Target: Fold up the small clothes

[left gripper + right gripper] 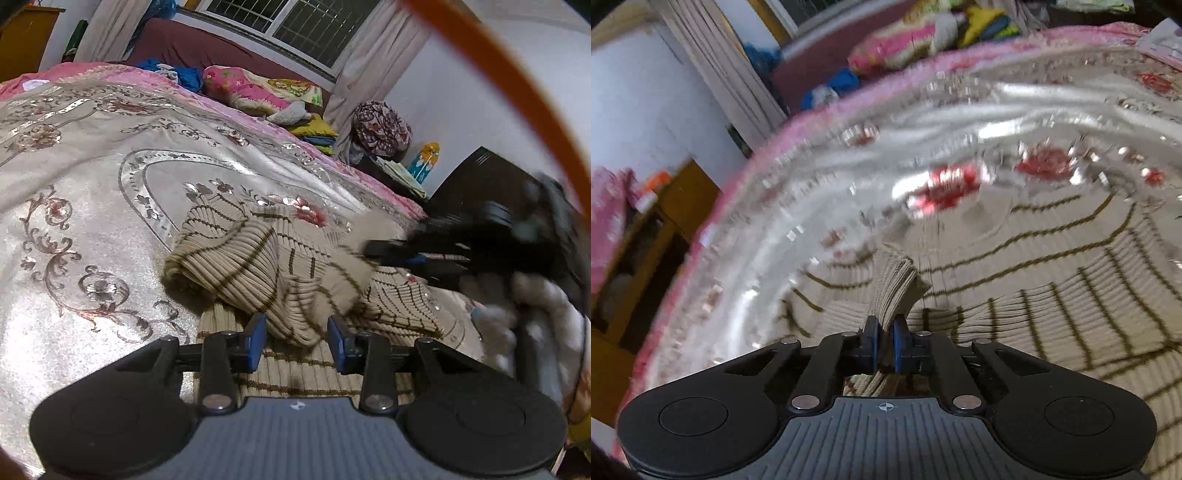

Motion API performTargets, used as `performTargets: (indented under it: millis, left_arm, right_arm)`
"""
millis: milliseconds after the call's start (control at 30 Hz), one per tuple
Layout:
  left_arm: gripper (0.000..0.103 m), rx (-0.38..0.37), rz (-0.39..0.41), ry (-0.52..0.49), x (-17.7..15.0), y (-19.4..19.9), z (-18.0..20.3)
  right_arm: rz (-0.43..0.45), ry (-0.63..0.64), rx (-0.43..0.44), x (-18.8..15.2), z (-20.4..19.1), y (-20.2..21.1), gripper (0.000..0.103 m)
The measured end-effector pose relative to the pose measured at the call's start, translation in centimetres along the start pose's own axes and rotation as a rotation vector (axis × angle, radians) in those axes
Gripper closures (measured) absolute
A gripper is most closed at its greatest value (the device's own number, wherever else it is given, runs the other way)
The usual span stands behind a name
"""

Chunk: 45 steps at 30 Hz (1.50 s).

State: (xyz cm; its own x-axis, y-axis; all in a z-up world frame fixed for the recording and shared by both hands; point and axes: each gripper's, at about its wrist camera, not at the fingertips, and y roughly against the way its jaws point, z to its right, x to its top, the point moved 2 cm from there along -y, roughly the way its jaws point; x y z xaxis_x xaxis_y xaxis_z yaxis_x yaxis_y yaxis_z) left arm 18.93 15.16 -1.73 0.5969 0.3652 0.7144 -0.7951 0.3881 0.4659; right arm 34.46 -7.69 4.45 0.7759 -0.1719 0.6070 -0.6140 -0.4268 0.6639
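Both cams sit low and close over the sweater (258,258). Left one looks across it toward the window (295,26). Right one looks down its fingers right at the knit (1034,277), blurry. Both catch that sweater.

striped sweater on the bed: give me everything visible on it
The beige ribbed knit sweater with thin brown stripes lies crumpled on the shiny embroidered bedspread, one part rolled over in a thick fold. The right gripper has its jaws shut on a bunched ribbed edge. The left gripper is open, a fold between its pads, unpressed.
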Motion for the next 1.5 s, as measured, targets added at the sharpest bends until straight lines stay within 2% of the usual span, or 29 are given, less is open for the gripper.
performTargets:
  millis: [100, 167, 200, 233, 367, 467, 533, 600, 767, 867, 1133, 1233, 1300, 1367, 1500]
  left_arm:
    - [0.058, -0.008, -0.007, 0.018, -0.1, -0.1, -0.2]
    - [0.058, -0.004, -0.016, 0.024, -0.2, -0.3, -0.2]
    - [0.058, -0.003, -0.020, 0.024, -0.2, -0.3, -0.2]
    - [0.058, -0.003, -0.022, 0.022, -0.2, -0.3, -0.1]
    - [0.058, -0.006, -0.023, 0.003, -0.3, -0.4, 0.2]
    - [0.058, -0.005, -0.028, 0.002, -0.4, -0.5, 0.1]
    - [0.058, -0.004, -0.033, 0.006, -0.4, -0.6, 0.1]
    - [0.058, -0.003, -0.036, 0.005, -0.5, -0.7, 0.1]
    - [0.058, -0.005, -0.037, -0.006, -0.5, -0.8, 0.3]
    - [0.057, -0.005, -0.040, -0.002, -0.5, -0.9, 0.2]
    - [0.057, -0.005, -0.044, 0.003, -0.6, -0.9, 0.0]
    - [0.057, -0.003, -0.050, -0.001, -0.7, -1.1, 0.1]
    - [0.057, -0.002, -0.054, -0.004, -0.8, -1.2, 0.2]
    - [0.057, -0.001, -0.055, -0.010, -0.8, -1.2, 0.3]
    - [0.057, 0.000, -0.052, -0.012, -0.9, -1.2, 0.2]
  right_arm:
    - [0.052, 0.016, -0.006, -1.0, 1.6, 2.9, 0.095]
    - [0.065, 0.049, -0.062, -1.9, 2.9, 4.1, 0.094]
    - [0.062, 0.061, -0.082, -2.3, 3.5, 4.4, 0.088]
    - [0.047, 0.061, -0.098, -2.7, 4.2, 4.6, 0.088]
    - [0.032, -0.024, -0.110, -3.3, 7.0, 6.0, 0.085]
    - [0.047, -0.089, -0.090, -3.6, 8.4, 7.2, 0.076]
    - [0.041, -0.103, -0.098, -3.8, 8.9, 7.3, 0.070]
    - [0.047, -0.101, -0.125, -3.9, 9.3, 7.2, 0.070]
    - [0.016, -0.209, -0.114, -3.8, 10.9, 5.3, 0.069]
    - [-0.005, -0.224, -0.133, -4.3, 11.4, 3.9, 0.069]
    - [-0.027, -0.230, -0.080, -5.3, 11.5, 4.0, 0.069]
    - [-0.039, -0.217, -0.053, -5.3, 11.4, 4.0, 0.075]
    - [-0.040, -0.221, -0.048, -5.2, 11.3, 3.8, 0.087]
    - [-0.030, -0.232, -0.028, -4.9, 11.1, 3.8, 0.093]
    - [-0.002, -0.193, -0.007, -3.6, 9.7, 4.5, 0.095]
